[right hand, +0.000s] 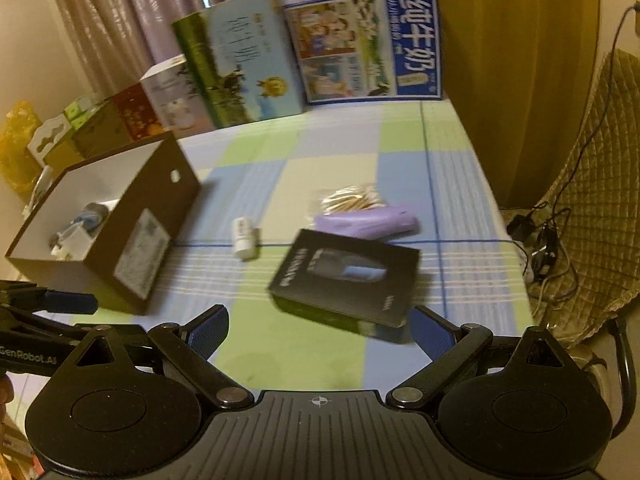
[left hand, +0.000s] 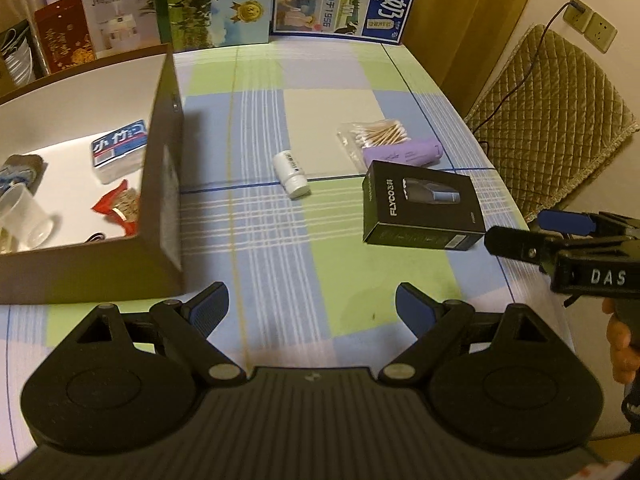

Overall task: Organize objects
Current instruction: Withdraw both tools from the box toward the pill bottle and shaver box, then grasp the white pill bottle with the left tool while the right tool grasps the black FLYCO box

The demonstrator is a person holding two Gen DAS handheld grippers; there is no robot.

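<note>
While the black box (right hand: 344,280) lies flat on the checked cloth (left hand: 280,240) near the table's right edge, nothing is gripped: both the left gripper (left hand: 312,312) and right gripper (right hand: 320,332) are spread wide. Open cloth is left toward the brown carton (left hand: 160,184).

Warm, yellowish indoor light, fairly dim. Glare washing out the white inside of the brown box (left hand: 80,92). Soft shadow right of it across the desk (left hand: 280,240). Left wrist view sharp; right wrist view smeared, black carton (right hand: 344,276) blurred. Fisheye bending, dark corners.
</note>
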